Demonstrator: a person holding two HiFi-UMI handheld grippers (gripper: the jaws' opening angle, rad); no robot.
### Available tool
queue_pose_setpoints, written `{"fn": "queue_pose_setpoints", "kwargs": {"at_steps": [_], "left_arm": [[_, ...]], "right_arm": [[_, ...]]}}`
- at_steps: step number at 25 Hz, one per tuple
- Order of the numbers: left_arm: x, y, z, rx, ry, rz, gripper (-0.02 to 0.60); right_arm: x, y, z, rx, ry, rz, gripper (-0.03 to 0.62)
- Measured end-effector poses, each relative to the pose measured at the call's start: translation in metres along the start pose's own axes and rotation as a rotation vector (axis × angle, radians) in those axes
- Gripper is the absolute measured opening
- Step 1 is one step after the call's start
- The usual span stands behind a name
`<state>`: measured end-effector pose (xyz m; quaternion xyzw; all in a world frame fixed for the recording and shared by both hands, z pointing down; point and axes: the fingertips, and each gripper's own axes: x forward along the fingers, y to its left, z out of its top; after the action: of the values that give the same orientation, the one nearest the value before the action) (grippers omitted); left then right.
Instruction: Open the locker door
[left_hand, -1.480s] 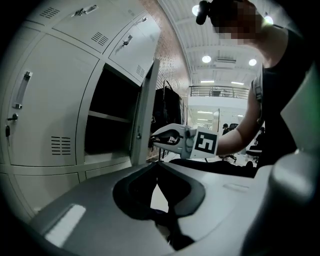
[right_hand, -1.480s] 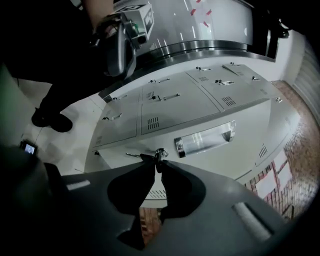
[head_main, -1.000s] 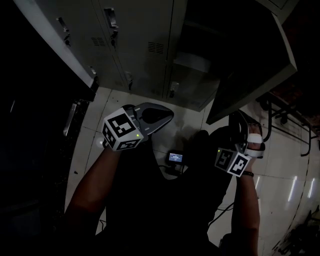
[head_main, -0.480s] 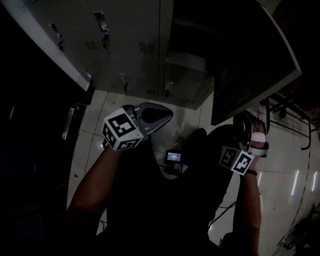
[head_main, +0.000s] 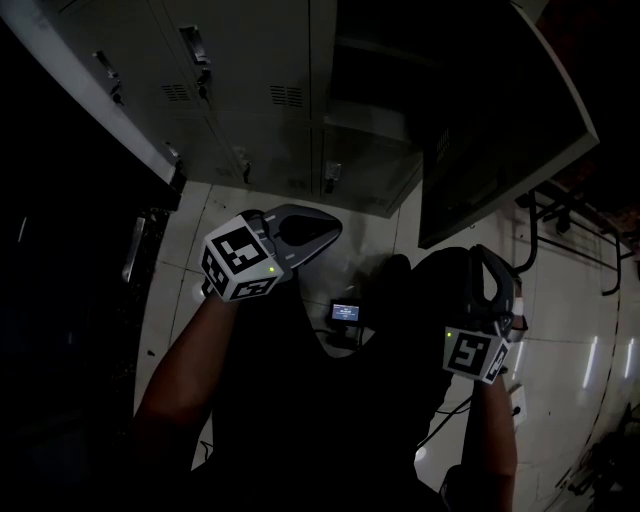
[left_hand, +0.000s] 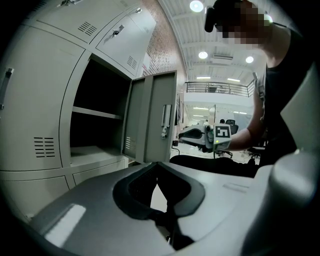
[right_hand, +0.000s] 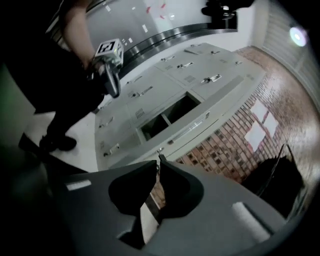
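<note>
1. The locker door (head_main: 500, 130) stands swung wide out from the row of lockers (head_main: 250, 90), to the right of its dark open compartment (left_hand: 97, 90), which has one shelf (left_hand: 95, 113) inside.
2. My right tool (head_main: 488, 268) hangs near the door's lower edge, not touching it. Its jaws are closing, only a thin slit shows between the tips, and nothing is between them.
3. My left tool (head_main: 328, 226) points toward the lockers, jaws together and empty.
</note>
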<state>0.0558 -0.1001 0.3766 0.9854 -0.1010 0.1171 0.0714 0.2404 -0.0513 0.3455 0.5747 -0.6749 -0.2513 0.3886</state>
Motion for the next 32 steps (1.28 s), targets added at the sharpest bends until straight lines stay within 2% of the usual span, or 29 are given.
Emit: {"fn": "queue_pose_setpoints", "kwargs": {"at_steps": [5,7,13,19,22,28,32], "left_arm": [[-0.001,0.000,0.001,0.001,-0.004,0.004,0.012],[0.000,0.000,0.001,0.001,-0.005,0.004,0.012],[-0.002,-0.002,0.001,0.003,-0.008,-0.005,0.012],[-0.004,-0.004,0.002,0.007,-0.015,-0.010,0.012],[-0.006,-0.005,0.002,0.009,-0.018,-0.010,0.011],[-0.006,-0.002,0.000,0.007,-0.010,-0.009,0.012],[-0.006,-0.002,-0.001,0.006,-0.007,-0.008,0.012]], "right_arm": [[0.002,0.021,0.044,0.277,-0.202,0.220,0.003],[0.008,0.028,0.056,0.360,-0.245,0.276,0.002],[0.022,0.047,0.080,0.449,-0.295,0.390,0.003],[0.029,0.053,0.086,0.642,-0.353,0.510,0.002],[0.031,0.057,0.085,0.651,-0.349,0.526,0.002],[0.034,0.069,0.086,0.582,-0.322,0.528,0.000],[0.036,0.065,0.082,0.628,-0.313,0.523,0.000]]}}
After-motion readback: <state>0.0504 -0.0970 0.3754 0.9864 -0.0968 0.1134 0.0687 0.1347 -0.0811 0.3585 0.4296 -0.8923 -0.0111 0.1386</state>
